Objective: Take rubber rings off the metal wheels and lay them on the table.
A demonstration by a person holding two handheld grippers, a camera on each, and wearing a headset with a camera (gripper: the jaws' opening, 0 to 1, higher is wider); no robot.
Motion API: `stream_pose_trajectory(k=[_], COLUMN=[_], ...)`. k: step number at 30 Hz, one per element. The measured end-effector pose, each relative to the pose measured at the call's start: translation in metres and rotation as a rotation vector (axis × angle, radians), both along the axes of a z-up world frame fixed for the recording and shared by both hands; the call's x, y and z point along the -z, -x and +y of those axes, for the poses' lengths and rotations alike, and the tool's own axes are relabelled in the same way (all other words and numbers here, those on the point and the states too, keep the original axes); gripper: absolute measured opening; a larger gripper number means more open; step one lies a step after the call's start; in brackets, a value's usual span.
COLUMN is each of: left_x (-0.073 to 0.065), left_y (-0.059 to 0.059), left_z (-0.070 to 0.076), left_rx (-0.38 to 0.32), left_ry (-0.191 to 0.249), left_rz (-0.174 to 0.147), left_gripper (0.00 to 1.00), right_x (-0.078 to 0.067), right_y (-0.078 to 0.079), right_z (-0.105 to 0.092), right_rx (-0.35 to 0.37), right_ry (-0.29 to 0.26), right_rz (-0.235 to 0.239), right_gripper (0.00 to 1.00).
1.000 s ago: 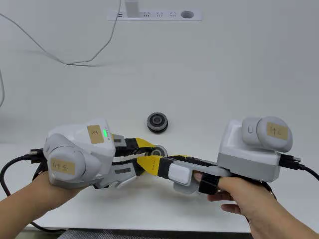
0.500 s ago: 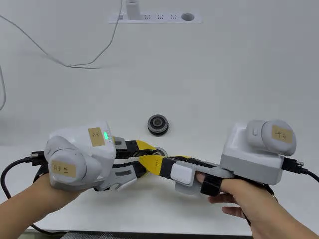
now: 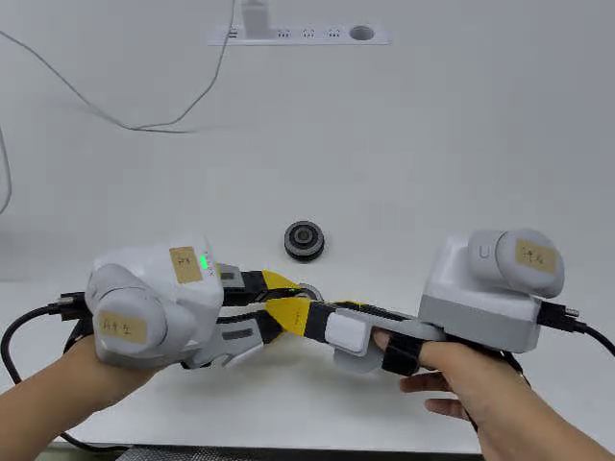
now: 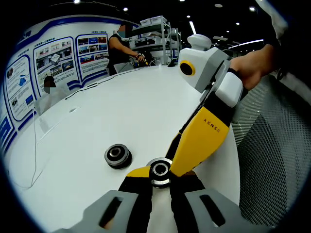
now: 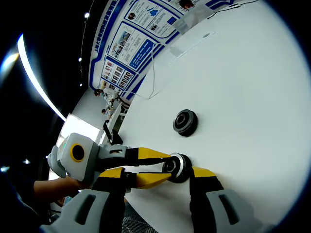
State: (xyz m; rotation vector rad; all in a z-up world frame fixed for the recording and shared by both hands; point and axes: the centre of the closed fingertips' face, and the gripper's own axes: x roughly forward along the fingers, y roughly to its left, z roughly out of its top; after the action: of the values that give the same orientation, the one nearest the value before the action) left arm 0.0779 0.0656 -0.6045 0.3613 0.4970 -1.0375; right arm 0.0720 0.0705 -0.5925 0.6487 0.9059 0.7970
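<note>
- Left claw (image 4: 160,175): clenched on the wheel (image 4: 160,170), which sits right at its jaw tips, one jaw on each side. The wheel is held off the tabletop (image 3: 404,173), its flat face turned back toward this claw's camera.
- Wheel, axis: the bore runs roughly along the left claw's reach, so the rim faces outward to the sides, where the other claw comes in.
- Second wheel (image 3: 304,238): lies flat on the tabletop, ahead of both claws' tips and well apart from them. Neither claw touches it, and its black ring (image 4: 107,157) is in place round the rim.
- Right claw (image 5: 181,174): comes in from the opposite side and meets the left claw tip to tip. Its two yellow jaws lie against the same wheel, one on either side, so it appears clasped on the rim. In the left gripper view one of its jaws overlaps the wheel's right edge.
- Deciding relation: both claws share one wheel and stand equally near it. In my judgement the left claw serves as the anchor, and the ring would be drawn off by the right claw along the bore line, away from the left claw.
- Ring on the held wheel: too covered by the jaws to tell how far it sits on.
</note>
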Motion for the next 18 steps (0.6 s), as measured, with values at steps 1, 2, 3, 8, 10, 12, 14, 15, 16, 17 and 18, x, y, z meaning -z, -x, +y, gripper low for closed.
stream_pose_trajectory(k=[1, 2, 3, 8, 10, 12, 14, 15, 16, 17, 18], left_x=[0.0, 0.0, 0.0001, 0.0, 0.0001, 0.0001, 0.0001, 0.0001, 0.0002, 0.0003, 0.0002], left_y=[0.0001, 0.0001, 0.0001, 0.0003, 0.0003, 0.0003, 0.0002, 0.0002, 0.0001, 0.0001, 0.0001], left_z=[0.0, -0.0001, 0.0, -0.0002, -0.0002, -0.0002, -0.0002, -0.0002, -0.0001, -0.0001, -0.0001], left_rx=[0.0, 0.0, -0.001, -0.002, -0.001, -0.001, -0.001, -0.001, -0.001, -0.001, -0.001], left_ry=[-0.001, -0.001, 0.0, 0.0, -0.001, -0.001, 0.0, 0.0, 0.0, 0.0, 0.0], left_rz=[0.0, 0.0, 0.0, 0.0, 0.001, 0.001, 0.0, 0.001, 0.0, 0.001, 0.001], left_gripper=[0.12, 0.12, 0.12, 0.12, 0.12, 0.12, 0.12, 0.12, 0.12, 0.12, 0.12], right_x=[0.0001, 0.0001, 0.0, -0.0033, -0.0036, -0.0024, -0.0019, -0.0021, -0.0026, -0.0024, -0.0028], right_y=[-0.0005, -0.0014, -0.0013, 0.0, 0.001, 0.0027, 0.0035, 0.0048, 0.0061, 0.0065, 0.0068], right_z=[0.0, 0.0012, 0.002, 0.0034, 0.0036, 0.0032, 0.002, 0.0017, 0.0011, 0.0002, -0.0005], right_rx=[0.001, 0.003, 0.004, -0.007, -0.012, -0.016, -0.019, -0.022, -0.028, -0.028, -0.027], right_ry=[-0.001, -0.005, -0.005, -0.009, -0.007, -0.005, -0.006, -0.011, -0.017, -0.017, -0.02], right_rz=[-0.001, -0.002, 0.001, -0.005, -0.009, -0.002, 0.001, 0.009, 0.013, 0.013, 0.012], right_gripper=[0.54, 0.55, 0.57, 0.58, 0.58, 0.57, 0.56, 0.56, 0.55, 0.54, 0.53])
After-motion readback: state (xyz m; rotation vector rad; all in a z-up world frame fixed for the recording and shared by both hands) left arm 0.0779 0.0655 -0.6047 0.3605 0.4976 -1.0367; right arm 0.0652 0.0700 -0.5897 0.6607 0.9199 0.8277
